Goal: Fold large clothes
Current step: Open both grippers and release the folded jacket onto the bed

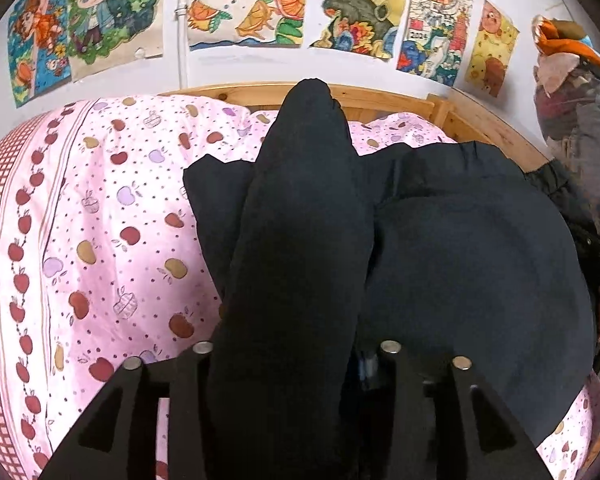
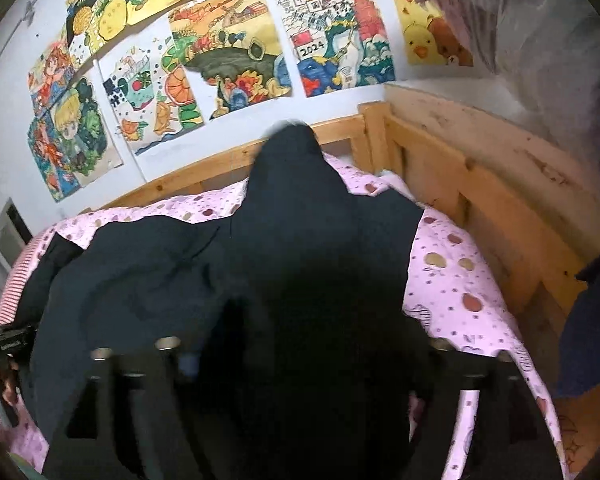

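Left wrist view: both grippers, left gripper (image 1: 296, 364) and right gripper (image 2: 300, 352), are pinching folds of the dark garment (image 1: 460, 260), lifting them off the pink bed (image 1: 100, 220) so they are hanging straight for folding.

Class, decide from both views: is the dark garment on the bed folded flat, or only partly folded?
Partly folded. The dark garment lies bunched on the pink sheet, while each tool, left and right, holds a raised strip of it.

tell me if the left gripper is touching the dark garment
Touching. The left wrist view shows a fold of the dark garment running down between the fingers of the left gripper, filling the space between them.
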